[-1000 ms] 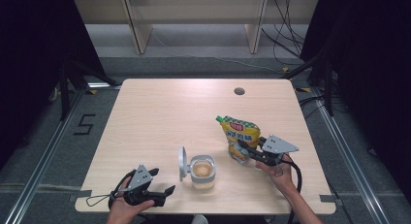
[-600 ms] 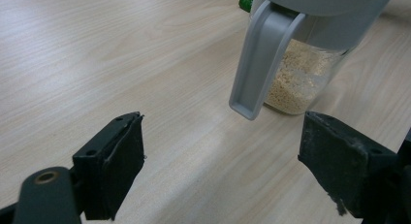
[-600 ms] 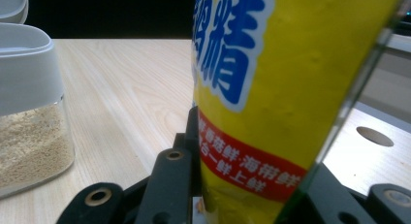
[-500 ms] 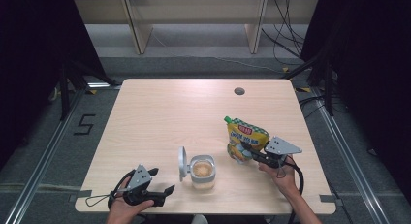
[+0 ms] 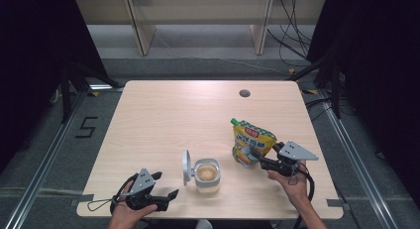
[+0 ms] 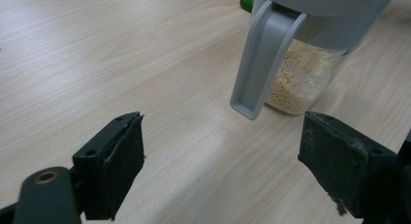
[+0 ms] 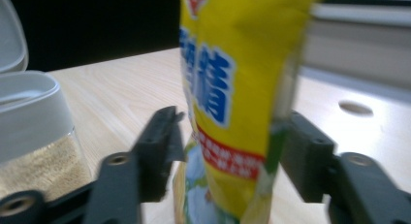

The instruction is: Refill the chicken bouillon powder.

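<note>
releasing the yellow pouch: right gripper jaws just spread apart, pouch standing upright between them, pads no longer pressing, though the right one looks close to the pouch edge. standing on the table near the right side, just beside the open jar of pale grains, with the lid flipped up on the jar's left. best backed straight out, level and slow, without brushing either side, since a light pouch probably tips easily. left gripper resting near the front edge, jaws wide apart and empty, pointed toward the jar; better kept still meanwhile.
</note>
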`<state>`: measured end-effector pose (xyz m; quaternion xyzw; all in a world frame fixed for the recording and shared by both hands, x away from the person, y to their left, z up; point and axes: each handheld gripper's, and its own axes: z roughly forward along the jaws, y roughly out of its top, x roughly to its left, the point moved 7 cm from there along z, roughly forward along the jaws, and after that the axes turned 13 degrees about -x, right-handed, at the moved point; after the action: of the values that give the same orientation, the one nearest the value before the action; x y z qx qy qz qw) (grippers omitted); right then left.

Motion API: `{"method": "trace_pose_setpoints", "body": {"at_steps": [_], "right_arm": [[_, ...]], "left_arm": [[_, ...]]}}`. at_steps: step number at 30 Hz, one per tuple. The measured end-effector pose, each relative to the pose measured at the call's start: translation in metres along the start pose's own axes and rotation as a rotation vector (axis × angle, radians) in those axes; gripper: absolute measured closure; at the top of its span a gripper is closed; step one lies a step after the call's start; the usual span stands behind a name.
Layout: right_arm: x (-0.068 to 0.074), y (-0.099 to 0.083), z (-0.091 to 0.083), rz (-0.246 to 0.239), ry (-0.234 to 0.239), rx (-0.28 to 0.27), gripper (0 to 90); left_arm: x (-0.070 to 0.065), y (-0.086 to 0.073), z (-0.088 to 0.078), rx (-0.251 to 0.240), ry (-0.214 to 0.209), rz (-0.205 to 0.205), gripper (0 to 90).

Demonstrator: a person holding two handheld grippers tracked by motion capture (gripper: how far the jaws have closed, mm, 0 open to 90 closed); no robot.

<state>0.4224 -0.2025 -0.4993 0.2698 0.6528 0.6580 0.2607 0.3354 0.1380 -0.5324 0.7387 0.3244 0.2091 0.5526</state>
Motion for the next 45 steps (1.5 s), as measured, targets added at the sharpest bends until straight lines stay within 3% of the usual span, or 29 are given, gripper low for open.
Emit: {"method": "trace_pose_setpoints", "body": {"at_steps": [1, 3, 5, 6, 7, 12, 13, 15, 17, 18, 19, 21, 22, 23, 24, 25, 26, 27, 28, 29, 33, 34, 36, 37, 38, 40, 45], "right_arm": [[-0.001, 0.001, -0.002, 0.015, -0.026, -0.010, 38.9], [0.004, 0.000, -0.008, 0.060, -0.031, 0.013, 37.9], [0.004, 0.000, -0.012, 0.062, -0.038, 0.013, 35.8], [0.004, 0.000, -0.014, 0.086, -0.081, 0.009, 34.6], [0.001, 0.002, -0.015, 0.055, -0.071, -0.003, 34.5], [0.001, 0.001, -0.029, 0.067, -0.150, 0.020, 31.9], [0.000, 0.001, -0.032, 0.051, -0.164, 0.032, 31.1], [0.007, 0.000, -0.038, 0.117, -0.178, 0.056, 29.4], [0.009, -0.001, -0.043, 0.103, -0.214, 0.085, 27.6], [0.006, 0.000, -0.043, 0.050, -0.209, 0.070, 26.5], [0.007, -0.001, -0.046, 0.052, -0.204, 0.098, 26.2], [0.010, 0.000, -0.047, 0.082, -0.218, 0.071, 24.3], [0.010, -0.001, -0.049, 0.062, -0.213, 0.091, 22.7], [0.013, -0.002, -0.051, 0.097, -0.226, 0.105, 22.6], [0.013, -0.002, -0.050, 0.071, -0.205, 0.099, 22.7], [0.013, -0.003, -0.052, 0.051, -0.207, 0.112, 22.8], [0.013, -0.003, -0.053, 0.041, -0.215, 0.108, 22.7], [0.015, -0.004, -0.056, 0.053, -0.223, 0.129, 22.1], [0.016, -0.004, -0.057, 0.044, -0.225, 0.127, 22.0], [0.018, -0.005, -0.060, 0.058, -0.225, 0.142, 21.9], [0.022, -0.005, -0.065, 0.070, -0.226, 0.133, 21.3], [0.027, -0.006, -0.067, 0.117, -0.237, 0.140, 20.7], [0.025, -0.007, -0.069, 0.079, -0.223, 0.147, 20.6], [0.026, -0.007, -0.069, 0.079, -0.223, 0.148, 20.6], [0.028, -0.008, -0.071, 0.096, -0.227, 0.161, 20.7], [0.032, -0.009, -0.071, 0.119, -0.227, 0.152, 21.2], [0.034, -0.011, -0.074, 0.083, -0.200, 0.181, 19.4]], "left_arm": [[0.000, 0.000, 0.001, -0.006, 0.001, -0.006, 15.8], [0.001, 0.000, -0.001, 0.005, 0.001, 0.008, 15.8], [0.001, 0.000, 0.000, 0.002, 0.003, 0.001, 15.8], [0.001, 0.000, -0.001, 0.012, 0.016, -0.005, 15.7], [0.001, 0.000, -0.001, 0.011, 0.015, -0.004, 15.8], [0.001, 0.000, 0.000, 0.000, 0.005, -0.005, 15.8], [0.003, 0.000, -0.001, 0.008, 0.004, 0.013, 15.8], [0.002, 0.000, 0.000, 0.000, 0.006, -0.006, 15.8], [0.002, 0.000, -0.001, 0.004, 0.014, -0.020, 15.7], [0.003, 0.000, -0.002, 0.007, 0.019, -0.003, 15.7], [0.002, 0.000, -0.001, 0.000, 0.014, -0.022, 15.7], [0.004, 0.001, -0.002, -0.004, 0.011, -0.007, 15.7], [0.004, 0.001, -0.002, 0.002, 0.011, -0.002, 15.7], [0.004, 0.001, -0.001, -0.008, 0.013, -0.013, 15.7], [0.006, 0.001, -0.002, 0.001, 0.012, 0.012, 15.7], [0.005, 0.000, -0.002, -0.001, 0.020, -0.023, 15.7], [0.006, 0.001, -0.001, -0.007, 0.015, -0.013, 15.7], [0.008, 0.001, -0.001, -0.003, 0.013, 0.001, 15.7], [0.007, 0.001, -0.001, -0.012, 0.024, -0.033, 15.7], [0.009, 0.001, -0.002, -0.003, 0.028, -0.029, 15.7], [0.011, 0.001, -0.002, -0.005, 0.028, -0.034, 15.7], [0.011, 0.001, -0.002, -0.005, 0.027, -0.034, 15.7], [0.010, 0.002, -0.002, -0.012, 0.026, -0.045, 15.7], [0.012, 0.003, -0.003, -0.012, 0.017, -0.015, 15.7], [0.009, 0.002, -0.003, -0.012, 0.019, -0.043, 15.7], [0.007, 0.002, -0.003, -0.006, 0.019, -0.044, 15.7], [0.004, 0.005, -0.004, -0.019, 0.007, -0.045, 15.7]]}}
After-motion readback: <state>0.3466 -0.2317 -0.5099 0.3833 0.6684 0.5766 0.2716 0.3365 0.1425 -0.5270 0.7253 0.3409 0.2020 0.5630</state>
